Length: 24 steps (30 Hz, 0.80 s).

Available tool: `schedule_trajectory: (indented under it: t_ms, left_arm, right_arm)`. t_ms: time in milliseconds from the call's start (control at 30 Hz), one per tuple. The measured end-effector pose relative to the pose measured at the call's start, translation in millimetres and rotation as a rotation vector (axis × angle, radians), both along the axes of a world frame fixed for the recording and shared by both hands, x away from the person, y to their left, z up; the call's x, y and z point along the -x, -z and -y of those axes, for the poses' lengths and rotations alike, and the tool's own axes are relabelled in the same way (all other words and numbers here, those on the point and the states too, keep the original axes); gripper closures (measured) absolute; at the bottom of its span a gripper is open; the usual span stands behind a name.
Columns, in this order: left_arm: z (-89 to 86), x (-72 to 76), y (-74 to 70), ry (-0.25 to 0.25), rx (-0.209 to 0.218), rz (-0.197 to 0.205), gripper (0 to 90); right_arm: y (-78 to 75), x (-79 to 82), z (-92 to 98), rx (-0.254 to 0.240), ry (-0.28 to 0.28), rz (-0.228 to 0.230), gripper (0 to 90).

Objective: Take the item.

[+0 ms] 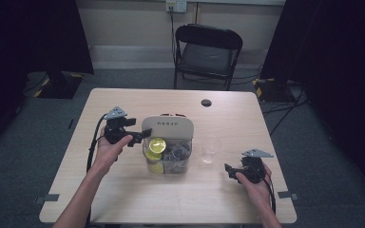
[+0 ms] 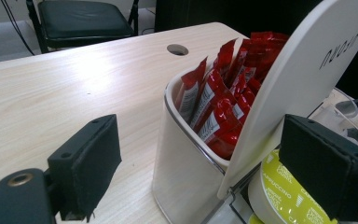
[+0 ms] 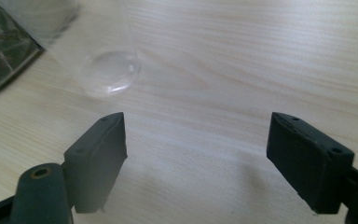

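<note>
A clear holder (image 1: 167, 154) stands at the middle of the bench (image 1: 123, 199), with a white curved lid panel (image 1: 167, 127) rising at its 12 o'clock side. A yellow capsule (image 1: 157, 143) lies at the holder's 9 o'clock edge, among darker capsules (image 1: 176, 153). In the left gripper view the same yellow capsule (image 2: 284, 196) carries printed lettering and sits just beside the right jaw; whether the pad touches it cannot be told. Red sachets (image 2: 223, 102) stand upright in a white compartment (image 2: 182, 163) behind the panel (image 2: 303, 84).

The left gripper (image 1: 140, 137), held in the left hand (image 1: 107, 149), is at the holder's 9 o'clock side. Its jaws stand well apart, one on either side of the holder's corner, and clamp nothing.

A clear glass (image 1: 210, 150) stands upright on the bench at 3 o'clock from the holder, just beside it but apart. In the right gripper view the glass (image 3: 109, 72) appears ahead of the jaws, toward 11 o'clock.

The right gripper (image 1: 230, 171), held in the right hand (image 1: 256, 183), lies at 4 o'clock from the glass, near it but apart. Its jaws are spread wide over bare bench (image 3: 242, 56) with nothing between them.

A folding chair (image 1: 206, 52) stands beyond the bench at 12 o'clock.
</note>
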<state>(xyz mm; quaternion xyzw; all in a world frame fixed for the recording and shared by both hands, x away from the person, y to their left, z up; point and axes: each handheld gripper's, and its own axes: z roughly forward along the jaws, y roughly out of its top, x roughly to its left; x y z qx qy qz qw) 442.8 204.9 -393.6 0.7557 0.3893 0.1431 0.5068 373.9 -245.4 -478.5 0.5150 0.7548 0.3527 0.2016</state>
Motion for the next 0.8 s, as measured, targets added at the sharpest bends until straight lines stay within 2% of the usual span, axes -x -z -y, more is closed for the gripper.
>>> schedule_trajectory:
  t_ms: [133, 200, 333, 433, 467, 533, 633, 700, 800]
  left_arm:
    - [-2.3, 0.3, -1.0, -0.002, 0.007, 0.009, 12.4]
    - [-3.5, 0.3, -1.3, -0.009, 0.028, -0.001, 12.4]
    - [-4.9, -0.4, -1.4, -0.003, 0.038, 0.005, 12.3]
    - [-5.3, -1.7, -1.7, 0.000, 0.034, -0.005, 11.2]
    - [-5.5, -1.7, -2.4, 0.001, 0.020, -0.001, 11.3]
    - [-5.1, -1.5, -2.4, 0.001, 0.022, -0.001, 11.5]
    - [-3.7, -2.2, -1.8, 0.007, 0.033, -0.008, 11.3]
    - [-3.1, -1.8, -2.7, 0.001, 0.019, -0.007, 11.3]
    - [-1.2, -0.6, -2.5, 0.002, 0.028, -0.006, 13.1]
  right_arm:
    - [-8.3, 2.2, -2.9, -0.026, -0.021, 0.015, 21.5]
    - [-11.7, 3.4, -5.3, -0.014, -0.032, 0.025, 22.1]
    - [-20.6, 8.5, -10.2, -0.008, -0.058, 0.055, 24.9]
    - [-31.4, 14.1, -11.7, -0.030, -0.083, 0.080, 28.0]
    - [-35.1, 16.1, -12.8, -0.031, -0.100, 0.082, 29.7]
    - [-40.6, 19.7, -15.0, -0.022, -0.132, 0.086, 30.7]
    - [-49.2, 25.0, -19.0, -0.047, -0.172, 0.098, 32.9]
    - [-53.3, 27.7, -21.7, -0.052, -0.185, 0.107, 33.3]
    - [-59.8, 31.0, -25.5, -0.095, -0.214, 0.121, 35.2]
